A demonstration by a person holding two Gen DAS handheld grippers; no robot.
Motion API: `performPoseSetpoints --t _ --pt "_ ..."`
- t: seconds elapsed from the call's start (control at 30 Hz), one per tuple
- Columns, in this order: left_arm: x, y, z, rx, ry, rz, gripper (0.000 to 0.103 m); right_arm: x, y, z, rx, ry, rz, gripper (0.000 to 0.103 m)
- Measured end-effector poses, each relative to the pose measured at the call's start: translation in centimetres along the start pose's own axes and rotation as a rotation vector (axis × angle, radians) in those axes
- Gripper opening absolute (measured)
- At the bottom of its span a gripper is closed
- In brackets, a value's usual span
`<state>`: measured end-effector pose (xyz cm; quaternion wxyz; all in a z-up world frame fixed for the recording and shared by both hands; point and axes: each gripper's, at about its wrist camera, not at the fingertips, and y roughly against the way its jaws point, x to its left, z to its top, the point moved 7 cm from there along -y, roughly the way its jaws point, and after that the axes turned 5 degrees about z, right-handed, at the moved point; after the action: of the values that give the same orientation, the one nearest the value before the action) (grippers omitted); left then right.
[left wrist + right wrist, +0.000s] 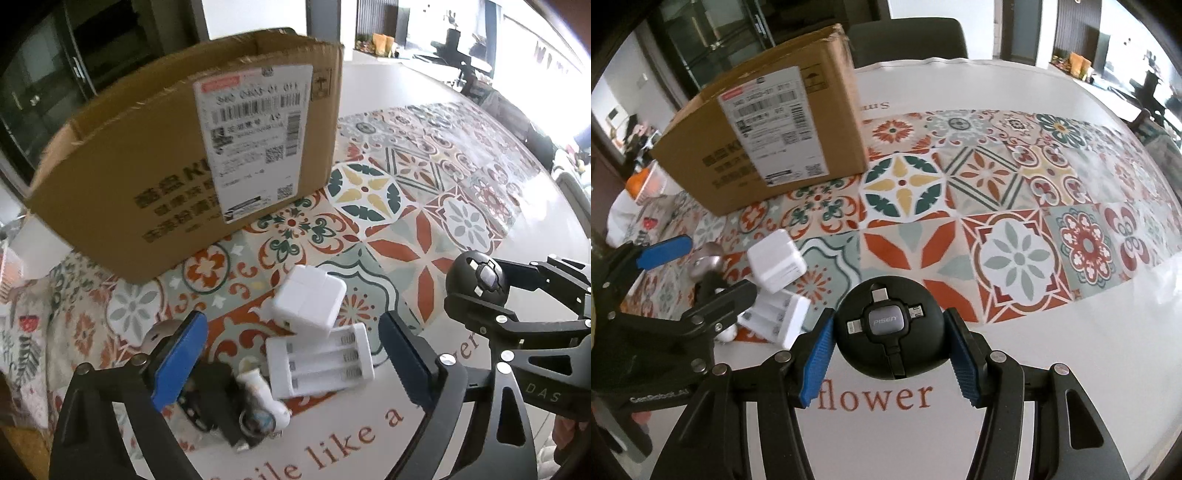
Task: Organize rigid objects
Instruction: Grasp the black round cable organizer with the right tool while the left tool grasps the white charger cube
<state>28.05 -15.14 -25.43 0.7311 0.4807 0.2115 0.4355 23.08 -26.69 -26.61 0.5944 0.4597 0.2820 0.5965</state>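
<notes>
- Left wrist view: the left gripper (291, 365) has its blue fingers (181, 358) spread wide, and nothing is between them. It hangs over a small pile of things near the front edge of the tabletop.
- In this pile a white battery charger (319, 360) lies flat with its three slots facing up. A white power adapter (308, 301) leans on the far edge of the charger, tilted.
- Left of the charger lie a small white bottle (260, 393) and a dark item (210, 395) that I cannot identify; the left finger partly covers it.
- A cardboard box (147, 184) stands behind the pile, toward the far left corner of the patterned tablecloth (424, 206). Its top is open and a white shipping label (255, 140) is on the side that faces the camera.
- At the right, the right gripper (476, 280) holds a black round cable hub (476, 277).
- Right wrist view: the right gripper (892, 347) is closed on the black round cable hub (892, 332), with one blue pad (816, 365) pressing on each side. The hub is near the front edge, above the printed word "flower" (875, 397).
- The box (768, 125), the adapter (775, 258) and the charger (775, 317) are at the left side, and the left gripper (698, 269) is open over them.
</notes>
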Motion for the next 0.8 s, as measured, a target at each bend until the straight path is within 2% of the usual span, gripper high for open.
performPoseSetpoints --t 0.27,0.5,0.67,0.8 --pt "-1.1 -3.2 0.5 0.073 -0.022 -0.071 0.08 -1.0 -1.7 0.8 0.032 -0.04 -0.013 0.058" --pt "-1.5 -5.0 0.6 0.098 -0.034 -0.072 0.071 -1.5 -2.9 0.8 0.063 -0.053 -0.018 0.058" --pt "-1.7 -5.7 0.5 0.118 -0.01 -0.097 0.053 -1.5 -3.4 0.9 0.073 -0.053 -0.018 0.058" --pt "-1.4 -5.6 0.3 0.108 -0.002 -0.089 0.053 -1.5 -3.4 0.9 0.073 -0.05 -0.018 0.058"
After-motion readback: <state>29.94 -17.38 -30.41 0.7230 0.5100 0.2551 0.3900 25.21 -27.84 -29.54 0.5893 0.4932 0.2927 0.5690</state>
